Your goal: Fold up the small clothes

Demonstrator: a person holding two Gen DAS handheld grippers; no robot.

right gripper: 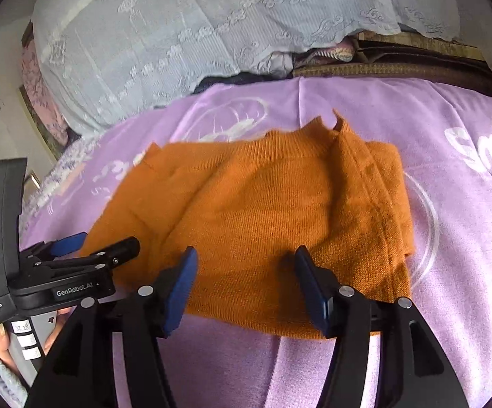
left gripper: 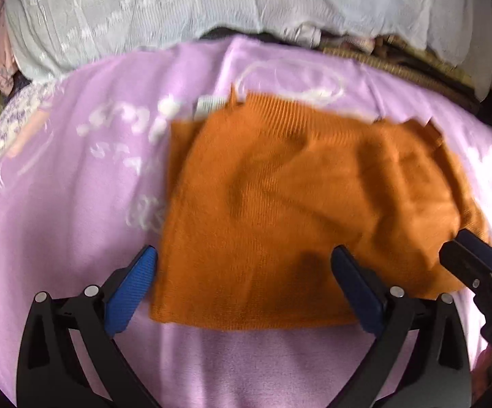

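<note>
An orange knit sweater (left gripper: 297,187) (right gripper: 263,204) lies folded into a rough rectangle on a lilac printed blanket (left gripper: 58,221) (right gripper: 467,238), collar at the far side. My left gripper (left gripper: 246,255) hovers over the sweater's near left edge, its blue pads wide apart and nothing between them; the right wrist view shows it from the side (right gripper: 103,243). My right gripper (right gripper: 246,255) is open over the near edge of the sweater, pads off the cloth. Its tip shows at the sweater's right corner in the left wrist view (left gripper: 463,248).
A white lace cloth (left gripper: 143,10) (right gripper: 177,34) covers a bulky pile behind the blanket. Woven mats and folded items (left gripper: 416,68) (right gripper: 399,64) sit at the back right. A hand (right gripper: 1,336) holds the left gripper's handle.
</note>
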